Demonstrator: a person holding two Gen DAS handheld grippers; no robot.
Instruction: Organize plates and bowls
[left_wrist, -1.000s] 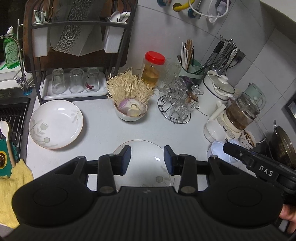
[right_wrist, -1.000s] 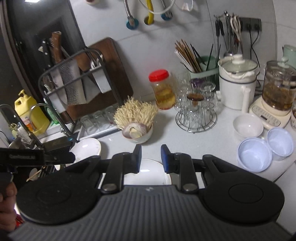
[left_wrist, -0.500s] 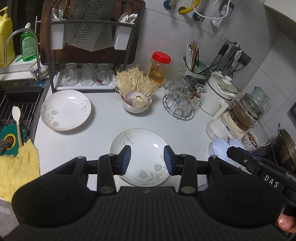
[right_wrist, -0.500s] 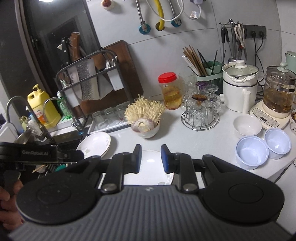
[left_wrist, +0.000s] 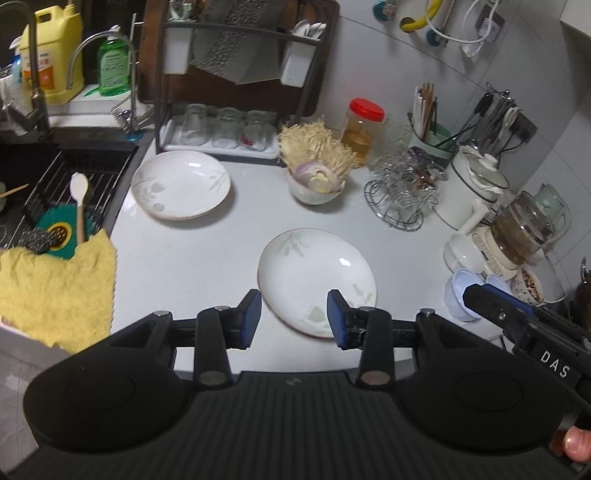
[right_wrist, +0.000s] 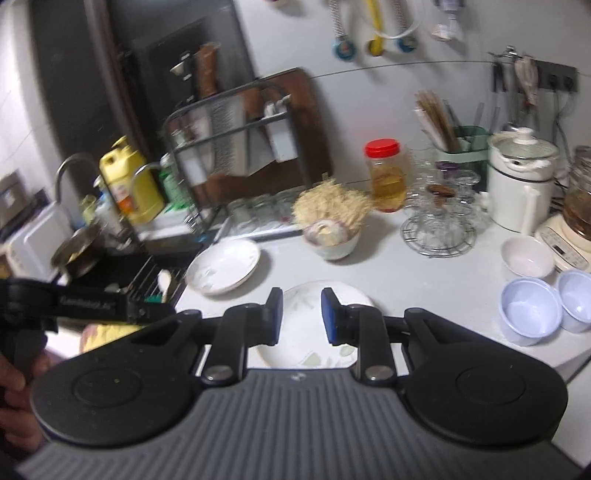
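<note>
Two white leaf-patterned plates lie on the grey counter. One (left_wrist: 314, 269) (right_wrist: 303, 332) is in the middle, the other (left_wrist: 181, 186) (right_wrist: 223, 271) by the sink edge. Two lilac bowls (right_wrist: 530, 310) (right_wrist: 576, 299) and a small white bowl (right_wrist: 528, 260) stand at the right. My left gripper (left_wrist: 294, 315) hangs open above the near rim of the middle plate, holding nothing. My right gripper (right_wrist: 301, 314) hovers over the same plate with a narrow empty gap between its jaws. Each gripper shows at the edge of the other's view.
A bowl of mushrooms and onion (left_wrist: 314, 184) stands behind the middle plate. A rack with glasses (left_wrist: 221, 129), a red-lidded jar (left_wrist: 362, 125), a wire glass stand (left_wrist: 402, 199) and kettles (left_wrist: 476, 184) line the back. The sink (left_wrist: 55, 184) and a yellow cloth (left_wrist: 55, 288) lie left.
Both grippers have drawn back from the counter. The middle plate now shows whole in the left view, and the sink and yellow cloth have come into view. Neither jaw gap changed.
</note>
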